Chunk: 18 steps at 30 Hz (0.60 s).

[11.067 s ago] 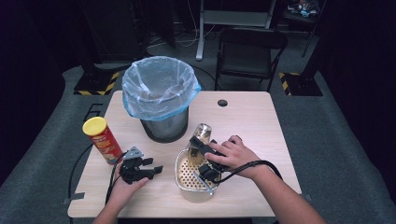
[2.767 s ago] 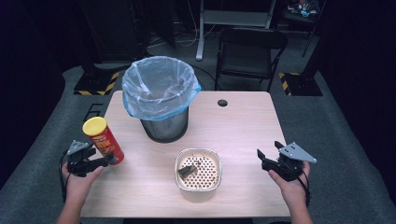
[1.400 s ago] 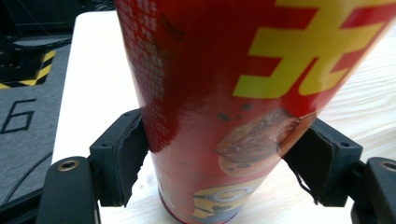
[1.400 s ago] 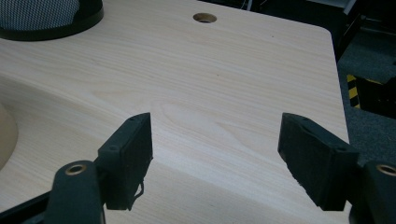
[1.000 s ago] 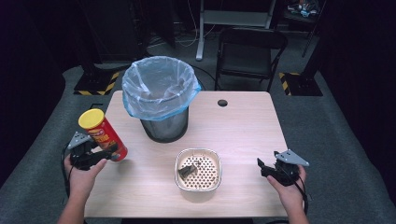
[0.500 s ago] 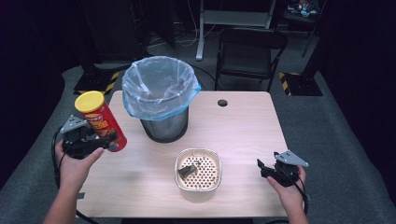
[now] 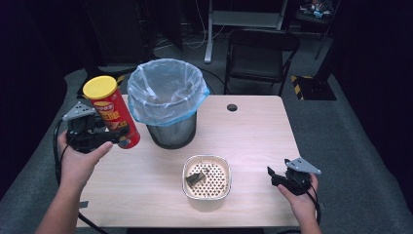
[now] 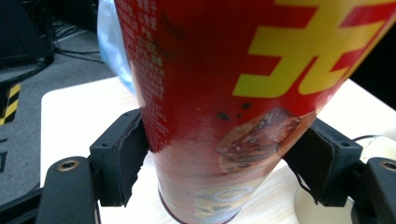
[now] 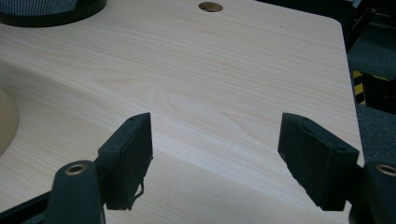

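Nearest the person, the right claw [image 7: 278,176] rests low at the near right part of the worktop [image 7: 253,131], its 2 jaws spread with nothing between them, bare wood ahead of them in the right gripper view; it is well apart from everything in hand; just left of it, toward the middle, sits a pale perforated bowl [image 7: 206,177] holding 1 small crumpled scrap [image 7: 194,179]; farther left and raised off the worktop, the left claw [image 7: 113,138] pinches the lower part of a red chip can [image 7: 112,114] with a yellow lid, the pads [image 8: 122,161] pressing on both sides of it in the left gripper view; the can's long axis runs nearly upright, tilted a little with the lid leaning away to the left; the coming move likely turns on this: the bin [image 7: 167,102], lined with a blue-tinted bag, stands just right of the can and slightly beyond it, its open mouth about level with the can's middle; so the left hand is far nearer the bin than the right; what lies inside the bin cannot be told; beyond the worktop stands 1 dark chair [image 7: 258,58].
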Motion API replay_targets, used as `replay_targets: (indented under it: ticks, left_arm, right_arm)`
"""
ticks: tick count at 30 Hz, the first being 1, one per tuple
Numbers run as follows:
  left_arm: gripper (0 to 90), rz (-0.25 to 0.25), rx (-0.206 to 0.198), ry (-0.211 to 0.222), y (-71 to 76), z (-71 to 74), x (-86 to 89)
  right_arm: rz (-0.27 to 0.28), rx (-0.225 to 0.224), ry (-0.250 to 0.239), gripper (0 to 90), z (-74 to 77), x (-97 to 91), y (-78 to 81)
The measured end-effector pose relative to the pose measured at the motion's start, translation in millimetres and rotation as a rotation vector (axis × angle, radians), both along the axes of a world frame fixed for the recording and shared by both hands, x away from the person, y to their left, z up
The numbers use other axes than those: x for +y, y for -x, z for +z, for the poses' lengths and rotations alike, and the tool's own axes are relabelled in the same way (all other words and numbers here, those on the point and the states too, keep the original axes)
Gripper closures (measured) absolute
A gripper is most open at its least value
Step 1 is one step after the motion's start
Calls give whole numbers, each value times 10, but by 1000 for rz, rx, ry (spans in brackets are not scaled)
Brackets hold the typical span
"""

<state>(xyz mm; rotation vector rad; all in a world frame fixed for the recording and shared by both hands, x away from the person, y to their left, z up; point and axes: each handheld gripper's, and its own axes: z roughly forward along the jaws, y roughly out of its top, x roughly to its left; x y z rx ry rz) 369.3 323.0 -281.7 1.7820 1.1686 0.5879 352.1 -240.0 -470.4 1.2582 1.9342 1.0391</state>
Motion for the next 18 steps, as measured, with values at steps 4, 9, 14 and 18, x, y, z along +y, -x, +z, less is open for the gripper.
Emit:
replay_targets:
  ticks: [4, 9, 14, 18]
  left_arm:
    - [246, -19, -8, -9, -26, 157, -72]
    - [246, -51, -10, -2, -76, 387, -150]
    - [246, -61, -22, 9, -121, 595, -205]
    - [246, -80, -32, 2, -173, 755, -271]
  right_arm:
    - [-1, 9, 2, 258, -15, 0, -1]
    - [2, 15, -2, 258, -28, -17, -2]
    - [2, 20, -13, 258, -41, -21, -5]
    - [6, 18, -11, 258, -44, -13, -7]
